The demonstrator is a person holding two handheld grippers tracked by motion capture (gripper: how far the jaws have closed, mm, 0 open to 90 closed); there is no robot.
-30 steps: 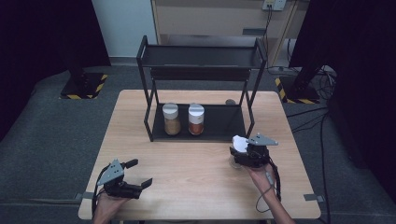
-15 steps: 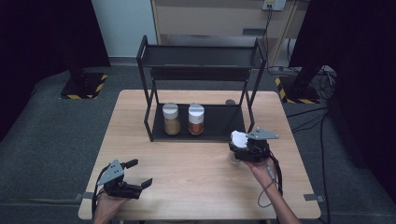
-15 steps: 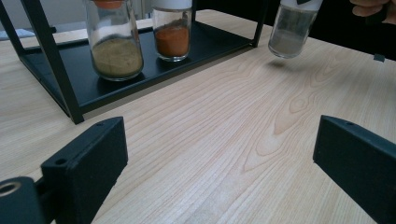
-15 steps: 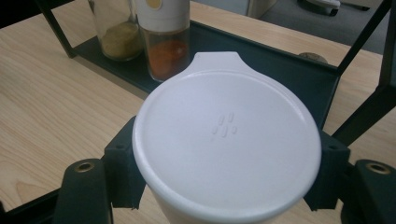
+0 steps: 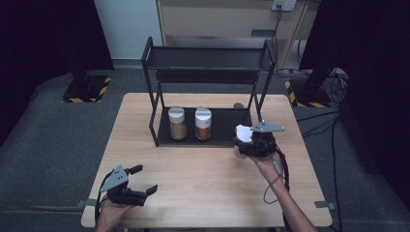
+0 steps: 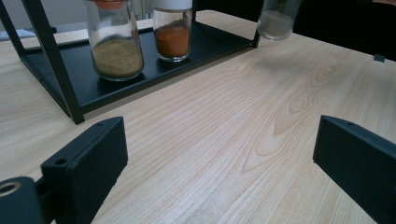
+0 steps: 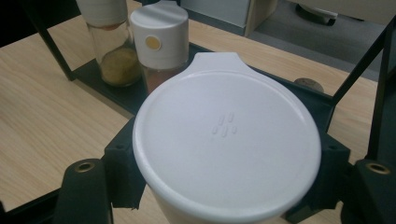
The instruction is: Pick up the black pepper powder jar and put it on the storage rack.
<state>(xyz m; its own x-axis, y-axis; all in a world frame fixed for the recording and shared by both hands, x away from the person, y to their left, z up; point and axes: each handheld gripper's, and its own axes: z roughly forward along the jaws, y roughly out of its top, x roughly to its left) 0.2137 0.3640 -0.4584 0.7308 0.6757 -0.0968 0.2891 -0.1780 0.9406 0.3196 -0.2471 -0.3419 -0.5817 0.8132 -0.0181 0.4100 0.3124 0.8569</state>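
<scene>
Right gripper (image 5: pixel 252 143) is clamped on an upright white-lidded jar (image 7: pixel 226 140), just off the rack's (image 5: pixel 209 50) right front corner; left gripper (image 5: pixel 140 180) gapes empty at the tabletop's (image 5: pixel 203 179) near-left edge.

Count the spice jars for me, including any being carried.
3: yellow-powder jar and orange-powder jar side by side on the rack's bottom shelf; white-lidded jar gripped in the right gripper beside the rack.

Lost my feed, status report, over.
Right tongs shut on white-lidded jar, beside rack. Left tongs open, idle. Two jars on shelf; slot beside them free.
</scene>
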